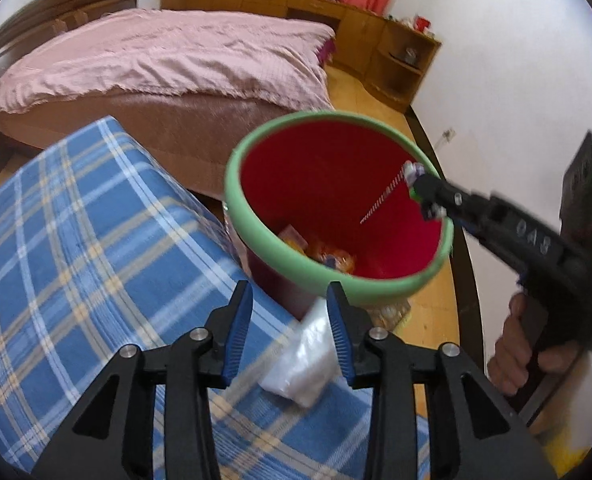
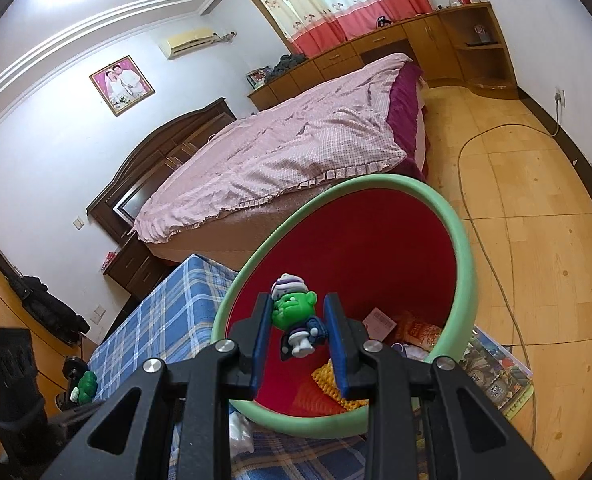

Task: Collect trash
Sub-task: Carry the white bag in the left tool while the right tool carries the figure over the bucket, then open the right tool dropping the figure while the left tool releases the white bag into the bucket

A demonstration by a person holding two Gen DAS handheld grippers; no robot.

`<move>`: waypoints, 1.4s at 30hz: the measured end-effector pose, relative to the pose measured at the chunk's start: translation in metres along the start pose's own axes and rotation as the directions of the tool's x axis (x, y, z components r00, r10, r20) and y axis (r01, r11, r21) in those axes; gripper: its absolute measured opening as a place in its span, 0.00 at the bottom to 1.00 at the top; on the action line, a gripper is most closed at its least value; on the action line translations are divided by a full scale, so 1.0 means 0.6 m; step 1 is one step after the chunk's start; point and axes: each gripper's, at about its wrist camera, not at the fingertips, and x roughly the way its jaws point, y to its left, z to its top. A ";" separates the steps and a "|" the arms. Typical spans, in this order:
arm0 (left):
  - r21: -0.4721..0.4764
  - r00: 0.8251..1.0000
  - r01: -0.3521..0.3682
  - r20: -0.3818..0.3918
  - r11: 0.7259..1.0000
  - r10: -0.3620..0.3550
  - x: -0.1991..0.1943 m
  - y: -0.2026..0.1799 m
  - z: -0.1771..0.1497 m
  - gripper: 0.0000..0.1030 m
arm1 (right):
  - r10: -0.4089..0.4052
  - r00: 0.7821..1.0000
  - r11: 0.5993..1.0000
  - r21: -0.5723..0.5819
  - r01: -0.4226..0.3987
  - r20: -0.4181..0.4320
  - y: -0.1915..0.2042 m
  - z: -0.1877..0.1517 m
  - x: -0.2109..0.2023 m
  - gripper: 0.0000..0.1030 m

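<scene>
The right claw (image 2: 299,338) pinches a small green-faced toy figure (image 2: 293,322) between its blue pads, holding it over the mouth of the red bin (image 2: 376,240) with the pale green rim. From the left wrist view the same claw (image 1: 426,196) reaches in over the bin's far-right rim, a striped stick (image 1: 380,200) hanging from what it grips down into the red interior. A hand (image 1: 520,356) wraps the handle behind it.

Below and ahead of the right claw, at the bottom of the bin, lie wrappers (image 2: 416,332) and a yellow knitted piece (image 2: 328,380).

The left claw (image 1: 289,334) stands spread, nothing pressed between its pads. A crumpled white plastic bag (image 1: 304,364) lies just under it, against its right finger, on the blue plaid cloth (image 1: 75,240). The bin (image 1: 336,184) sits just ahead of this claw's tips.

Left of the right claw, another small green figure (image 2: 87,386) rests at the cloth's edge.
</scene>
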 end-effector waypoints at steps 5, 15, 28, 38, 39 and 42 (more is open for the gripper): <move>0.038 0.999 -0.005 -0.044 0.999 0.006 0.015 -0.009 -0.018 0.41 | -0.005 1.000 1.000 0.004 0.004 0.015 -0.003 -0.001 -0.016 0.28; 0.049 0.992 0.004 -0.129 0.999 0.003 0.034 -0.027 -0.047 0.40 | -0.005 1.000 1.000 0.007 0.005 0.018 -0.008 -0.002 -0.023 0.28; -0.031 0.999 0.037 0.015 0.999 -0.037 -0.025 -0.018 -0.018 0.33 | 0.013 1.000 1.000 0.002 -0.013 0.017 -0.009 0.000 -0.034 0.28; -0.011 0.997 0.004 0.072 1.000 -0.004 0.020 -0.024 0.077 0.33 | -0.065 0.998 0.997 -0.044 0.066 0.014 -0.026 0.024 -0.005 0.29; -0.005 0.997 -0.005 0.074 1.000 0.006 0.026 -0.026 0.082 0.33 | -0.071 0.997 0.996 -0.047 0.071 0.011 -0.027 0.027 -0.001 0.29; -0.002 0.998 -0.031 0.057 1.000 0.031 0.055 -0.029 0.100 0.34 | -0.101 0.995 0.992 -0.070 0.102 0.014 -0.027 0.033 0.011 0.30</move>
